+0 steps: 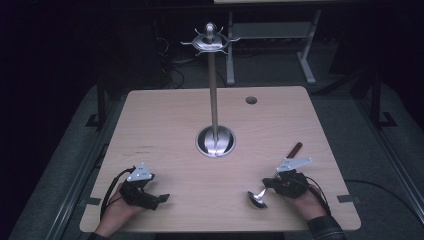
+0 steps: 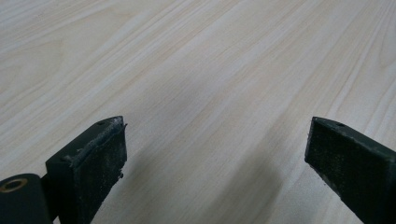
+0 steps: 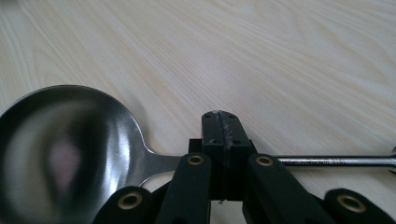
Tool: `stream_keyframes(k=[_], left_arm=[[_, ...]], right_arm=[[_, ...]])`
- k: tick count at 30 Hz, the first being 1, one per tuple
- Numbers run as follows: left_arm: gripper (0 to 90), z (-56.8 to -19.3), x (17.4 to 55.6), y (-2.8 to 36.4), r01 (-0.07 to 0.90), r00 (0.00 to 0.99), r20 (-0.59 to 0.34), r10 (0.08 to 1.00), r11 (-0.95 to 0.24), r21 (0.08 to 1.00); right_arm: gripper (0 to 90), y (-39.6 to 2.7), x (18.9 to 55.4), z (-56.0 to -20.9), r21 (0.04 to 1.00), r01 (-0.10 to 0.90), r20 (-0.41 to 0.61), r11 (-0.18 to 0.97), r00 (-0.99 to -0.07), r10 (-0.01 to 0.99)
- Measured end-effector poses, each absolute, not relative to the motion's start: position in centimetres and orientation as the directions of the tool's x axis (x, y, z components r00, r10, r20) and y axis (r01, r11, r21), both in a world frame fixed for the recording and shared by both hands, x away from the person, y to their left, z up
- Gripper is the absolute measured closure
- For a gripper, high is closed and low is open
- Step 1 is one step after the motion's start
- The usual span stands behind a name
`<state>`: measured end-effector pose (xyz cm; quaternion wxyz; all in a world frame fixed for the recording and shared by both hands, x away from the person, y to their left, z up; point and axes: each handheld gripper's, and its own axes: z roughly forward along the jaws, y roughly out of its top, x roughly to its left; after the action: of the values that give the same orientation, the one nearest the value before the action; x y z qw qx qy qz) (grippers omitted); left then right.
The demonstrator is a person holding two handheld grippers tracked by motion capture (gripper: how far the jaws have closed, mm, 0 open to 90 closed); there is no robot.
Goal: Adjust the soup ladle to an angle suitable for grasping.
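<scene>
The right tongs (image 1: pixel 274 184) sit near the tabletop's (image 1: pixel 170 125) front right corner, clenched on the neck of a steel ladle (image 1: pixel 258 198), just behind its bowl. In the high view the round bowl hangs out to the left of the tongs, close above the wood by the front edge, and the long handle runs back and to the right, ending in a dark reddish grip (image 1: pixel 295 149) that points toward the right edge. From the right gripper view the two black jaws stand pressed together over the thin shaft (image 3: pixel 327 161), the shiny bowl (image 3: pixel 65 149) spreading wide at the left and the rod passing out to the right, level with the wood grain beneath it. The person's right hand wraps the tool from the front edge, a dark sleeve (image 1: pixel 325 227) behind it. Over by the front left corner the left tongs (image 1: pixel 162 199) rest low over the wood in the other hand, released, with jaws spread wide apart in the left gripper view and bare wood (image 2: pixel 210 93) between them. In the middle of the tabletop stands a metal rack (image 1: pixel 215 90): a round polished base (image 1: pixel 216 141), a tall slim pole, and a crown of small hooks (image 1: pixel 210 41) at the top, well apart from both tongs. A small round hole (image 1: pixel 251 100) lies near the far edge, right of the pole.
</scene>
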<state>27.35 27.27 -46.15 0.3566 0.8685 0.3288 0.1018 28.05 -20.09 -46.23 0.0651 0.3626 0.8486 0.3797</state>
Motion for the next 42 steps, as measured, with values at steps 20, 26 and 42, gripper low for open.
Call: stream_keyframes(k=[20, 26, 42], left_arm=[[5.0, -46.2, 27.4, 27.2, 0.501, 0.764, -0.06, 0.642, -0.532, 0.683], [5.0, -46.2, 27.3, 27.1, 0.504, 0.763, -0.065, 0.643, -0.529, 0.683], [5.0, -46.3, 27.4, 27.1, 0.504, 0.764, -0.069, 0.642, -0.526, 0.686]], right_arm=[[90.0, -23.0, 26.3, -46.1, 0.709, 0.582, 0.177, 0.399, -0.694, 0.698], [90.0, -24.8, 27.4, -45.3, 0.735, 0.592, 0.157, 0.332, -0.624, 0.765], [90.0, -29.8, 32.1, -46.2, 0.723, 0.658, 0.1, 0.208, -0.398, 0.912]])
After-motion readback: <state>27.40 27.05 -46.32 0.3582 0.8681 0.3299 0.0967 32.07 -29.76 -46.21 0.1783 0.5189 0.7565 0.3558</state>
